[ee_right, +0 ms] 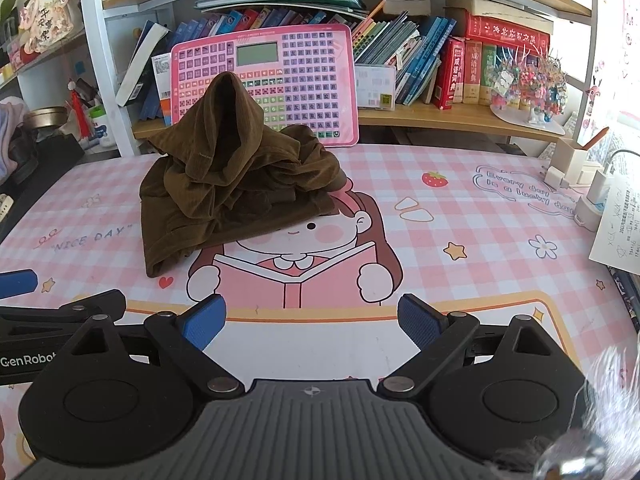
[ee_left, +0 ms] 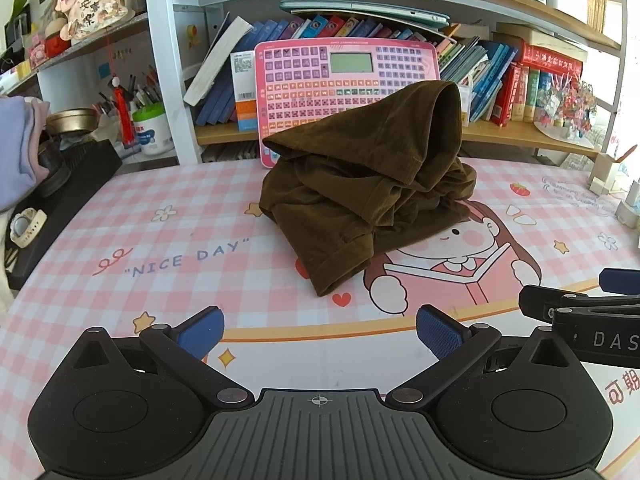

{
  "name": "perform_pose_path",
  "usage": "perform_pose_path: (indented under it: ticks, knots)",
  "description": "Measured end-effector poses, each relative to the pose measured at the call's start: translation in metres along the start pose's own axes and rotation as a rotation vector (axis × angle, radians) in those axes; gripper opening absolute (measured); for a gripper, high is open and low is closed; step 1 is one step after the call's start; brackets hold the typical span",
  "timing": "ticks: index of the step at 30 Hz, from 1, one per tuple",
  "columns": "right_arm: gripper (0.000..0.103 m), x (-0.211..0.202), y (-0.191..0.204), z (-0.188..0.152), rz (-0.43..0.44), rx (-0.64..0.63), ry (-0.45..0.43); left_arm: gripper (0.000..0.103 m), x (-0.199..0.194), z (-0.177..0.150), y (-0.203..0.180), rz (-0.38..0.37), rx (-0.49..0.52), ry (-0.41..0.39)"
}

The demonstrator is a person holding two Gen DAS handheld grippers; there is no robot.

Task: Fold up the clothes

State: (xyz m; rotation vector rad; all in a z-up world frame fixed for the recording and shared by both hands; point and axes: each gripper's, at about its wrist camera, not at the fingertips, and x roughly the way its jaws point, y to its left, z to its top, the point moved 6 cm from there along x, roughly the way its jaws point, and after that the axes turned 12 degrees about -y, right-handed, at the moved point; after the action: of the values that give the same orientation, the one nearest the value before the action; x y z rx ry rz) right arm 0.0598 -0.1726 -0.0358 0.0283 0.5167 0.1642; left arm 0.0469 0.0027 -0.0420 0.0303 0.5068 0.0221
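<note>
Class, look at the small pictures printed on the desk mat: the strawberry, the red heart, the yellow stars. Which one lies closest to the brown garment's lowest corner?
The red heart: it sits right beside the lowest corner of the brown garment, while the strawberry lies well off to the side.

Bright daylight enters from the right, both fisheye views sharp centrally, bowed and dark-cornered at the edges.

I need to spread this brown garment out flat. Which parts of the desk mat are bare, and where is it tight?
Bare mat lies in front of the brown garment, toward both grippers, and to its right across the pink check as far as the chargers and paper note. The "NICE DAY" corner left of it is also free. Behind it is tight: the pink learning keyboard stands close.
</note>
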Motion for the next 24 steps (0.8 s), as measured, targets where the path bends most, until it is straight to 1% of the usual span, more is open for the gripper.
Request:
perform_pose_path:
  ticks: [24]
  knots:
    - [0.093, -0.0012, 0.0005, -0.0009, -0.004, -0.004, 0.005, 0.103, -0.0007, -0.0012, -0.0004, 0.0, -0.001, 0.013]
